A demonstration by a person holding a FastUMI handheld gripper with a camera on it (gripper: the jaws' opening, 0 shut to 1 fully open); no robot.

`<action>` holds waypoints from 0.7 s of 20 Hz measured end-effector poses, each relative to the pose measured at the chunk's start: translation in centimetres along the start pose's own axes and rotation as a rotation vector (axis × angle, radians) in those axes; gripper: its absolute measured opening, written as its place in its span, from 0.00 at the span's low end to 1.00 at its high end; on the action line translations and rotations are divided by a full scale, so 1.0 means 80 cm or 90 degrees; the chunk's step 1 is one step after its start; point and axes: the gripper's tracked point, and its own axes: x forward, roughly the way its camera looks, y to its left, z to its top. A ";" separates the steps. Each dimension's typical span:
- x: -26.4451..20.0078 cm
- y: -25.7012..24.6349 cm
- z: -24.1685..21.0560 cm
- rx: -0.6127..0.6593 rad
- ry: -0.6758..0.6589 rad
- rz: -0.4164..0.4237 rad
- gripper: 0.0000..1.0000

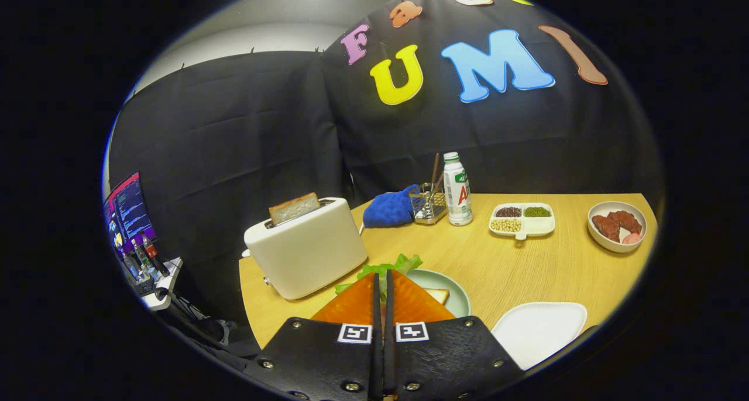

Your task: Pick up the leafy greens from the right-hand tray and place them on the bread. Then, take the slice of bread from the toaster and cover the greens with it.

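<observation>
The tongs (381, 281) are shown closed on the leafy greens (391, 267), held over the bread (437, 295) on the plate (459, 290). A second slice (294, 208) stands in the toaster (307, 249) on the surface (515, 266).

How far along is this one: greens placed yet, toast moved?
Greens: pinched in the closed gripper, held over the plate where the bread lies, so pickup looks done and placing is underway; whether they already touch the bread is hidden by the fingers. The right-hand tray is bare. Left: release, then fetch the slice standing in the toaster.
</observation>
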 end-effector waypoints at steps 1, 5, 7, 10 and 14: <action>0.003 -0.004 -0.007 0.005 0.005 -0.004 0.01; 0.005 -0.017 -0.027 0.002 0.018 -0.022 0.01; 0.007 -0.021 -0.036 -0.005 0.025 -0.033 0.01; 0.006 -0.028 -0.049 -0.043 0.043 -0.068 0.01; -0.008 -0.044 -0.055 -0.113 0.048 -0.144 0.16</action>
